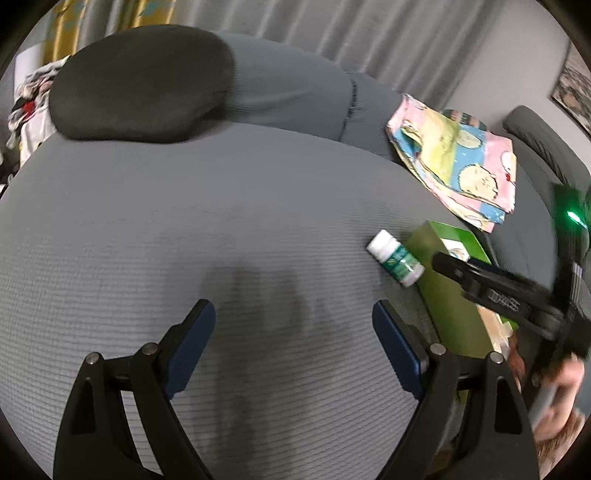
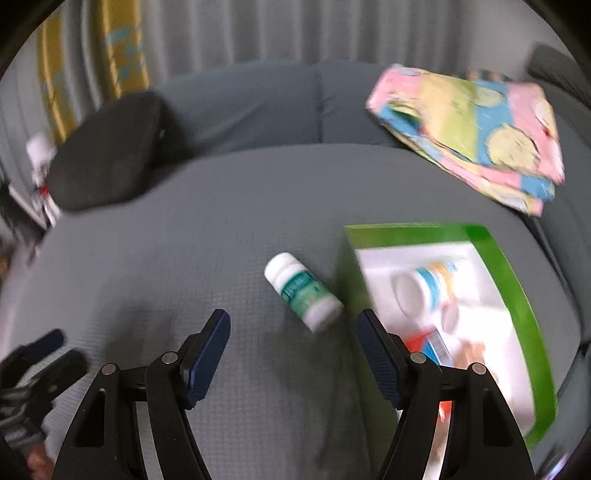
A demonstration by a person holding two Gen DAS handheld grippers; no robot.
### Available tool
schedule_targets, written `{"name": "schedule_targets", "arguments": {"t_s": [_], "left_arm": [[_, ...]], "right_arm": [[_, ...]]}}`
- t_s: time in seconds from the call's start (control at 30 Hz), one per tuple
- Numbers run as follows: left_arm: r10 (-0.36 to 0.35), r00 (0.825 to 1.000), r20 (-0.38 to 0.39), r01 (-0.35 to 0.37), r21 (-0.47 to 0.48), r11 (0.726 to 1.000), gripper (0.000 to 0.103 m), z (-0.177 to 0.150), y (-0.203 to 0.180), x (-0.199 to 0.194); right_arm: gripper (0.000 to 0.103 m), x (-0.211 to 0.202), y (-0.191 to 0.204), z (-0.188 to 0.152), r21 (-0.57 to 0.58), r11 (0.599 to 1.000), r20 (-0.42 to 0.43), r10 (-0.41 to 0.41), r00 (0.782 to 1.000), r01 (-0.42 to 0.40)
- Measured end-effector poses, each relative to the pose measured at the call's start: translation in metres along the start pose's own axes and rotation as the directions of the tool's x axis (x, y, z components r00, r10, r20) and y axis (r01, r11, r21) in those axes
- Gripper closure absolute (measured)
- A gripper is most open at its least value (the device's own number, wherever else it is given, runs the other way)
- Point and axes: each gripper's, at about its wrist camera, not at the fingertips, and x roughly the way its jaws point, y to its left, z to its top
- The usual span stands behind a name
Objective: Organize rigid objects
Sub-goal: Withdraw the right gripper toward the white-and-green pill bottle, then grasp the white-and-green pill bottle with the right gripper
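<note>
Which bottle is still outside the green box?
The white bottle with the green label, lying on its side on the grey cushion beside the green box; the others sit inside it.

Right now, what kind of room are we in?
Probably a living room or bedroom: the work surface is a grey upholstered couch with a black cushion, curtains hang behind, and a folded blanket lies nearby.
</note>
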Motion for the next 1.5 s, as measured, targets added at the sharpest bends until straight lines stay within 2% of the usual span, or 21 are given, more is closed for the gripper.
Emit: {"name": "schedule_targets", "arguments": {"t_s": [0.07, 0.13, 0.2, 0.37, 0.5, 0.6, 0.63, 0.67, 0.7, 0.8, 0.9, 1.0, 1.03, 1.1, 1.23, 1.33, 1.43, 1.5], "left_arm": [[0.009, 1.0, -0.008, -0.009, -0.009, 1.0, 0.016, 0.0, 0.008, -0.002], [0.011, 1.0, -0.012, -0.012, -0.018, 1.0, 0.016, -0.001, 0.014, -0.003], [0.011, 1.0, -0.012, -0.012, -0.026, 1.0, 0.016, -0.001, 0.021, -0.007], [0.02, 1.0, -0.016, -0.02, -0.054, 0.998, 0.016, -0.001, 0.035, -0.01], [0.036, 0.999, -0.017, -0.037, -0.056, 0.998, 0.016, -0.001, 0.039, -0.011], [0.043, 0.999, -0.031, -0.044, -0.055, 0.997, 0.016, -0.001, 0.041, -0.009], [0.038, 0.999, -0.032, -0.04, -0.058, 0.998, 0.016, -0.001, 0.041, -0.009], [0.032, 0.999, -0.029, -0.034, -0.06, 0.998, 0.016, -0.001, 0.041, -0.01], [0.029, 0.999, -0.027, -0.03, -0.059, 0.998, 0.016, -0.001, 0.042, -0.011], [0.028, 0.999, -0.024, -0.029, -0.055, 0.998, 0.016, -0.002, 0.044, -0.013], [0.036, 0.999, -0.028, -0.037, -0.068, 0.997, 0.016, -0.004, 0.049, -0.014], [0.032, 0.999, -0.026, -0.034, -0.072, 0.997, 0.016, -0.005, 0.051, -0.016], [0.033, 0.999, -0.026, -0.035, -0.075, 0.997, 0.016, -0.005, 0.052, -0.017], [0.038, 0.999, -0.031, -0.04, -0.08, 0.996, 0.016, -0.007, 0.053, -0.017], [0.035, 0.998, -0.046, -0.039, -0.089, 0.995, 0.016, -0.011, 0.055, -0.017], [0.034, 0.997, -0.063, -0.039, -0.077, 0.996, 0.016, -0.014, 0.051, -0.014], [0.015, 0.996, -0.083, -0.021, -0.068, 0.997, 0.016, -0.017, 0.05, -0.011], [-0.04, 0.994, -0.106, 0.033, -0.073, 0.997, 0.016, -0.018, 0.051, -0.009]], "right_arm": [[0.03, 0.02, 0.02, 0.013, -0.08, 0.996, -0.036, -0.053, 0.998, 0.051], [0.03, 0.034, 0.033, 0.019, -0.137, 0.989, -0.061, -0.073, 0.995, 0.064], [0.035, 0.049, 0.042, 0.024, -0.178, 0.98, -0.096, -0.112, 0.989, 0.093], [0.038, 0.081, 0.05, 0.03, -0.23, 0.966, -0.176, -0.16, 0.971, 0.117], [0.038, 0.103, 0.053, 0.028, -0.297, 0.941, -0.214, -0.233, 0.949, 0.164], [0.039, 0.115, 0.046, 0.026, -0.267, 0.948, -0.246, -0.24, 0.939, 0.172], [0.045, 0.117, 0.047, 0.025, -0.276, 0.946, -0.247, -0.241, 0.939, 0.171], [0.056, 0.119, 0.048, 0.024, -0.283, 0.947, -0.254, -0.229, 0.94, 0.154], [0.062, 0.118, 0.047, 0.024, -0.27, 0.955, -0.269, -0.198, 0.942, 0.124], [0.062, 0.115, 0.047, 0.025, -0.209, 0.977, -0.315, -0.117, 0.942, 0.051], [0.062, 0.111, 0.05, 0.019, -0.183, 0.983, -0.341, -0.078, 0.937, 0.015], [0.062, 0.103, 0.047, 0.014, -0.03, 0.993, -0.387, 0.093, 0.917, -0.114], [0.062, 0.1, 0.048, 0.009, 0.014, 0.987, -0.396, 0.154, 0.905, -0.162], [0.062, 0.095, 0.052, 0.0, 0.061, 0.974, -0.402, 0.226, 0.887, -0.22], [0.062, 0.079, 0.063, -0.022, 0.128, 0.948, -0.38, 0.318, 0.869, -0.29], [0.062, 0.066, 0.066, -0.037, 0.206, 0.916, -0.356, 0.397, 0.846, -0.343], [0.061, 0.055, 0.068, -0.05, 0.214, 0.91, -0.323, 0.41, 0.853, -0.356], [0.06, 0.05, 0.064, -0.056, 0.24, 0.891, -0.299, 0.446, 0.844, -0.386]]}}
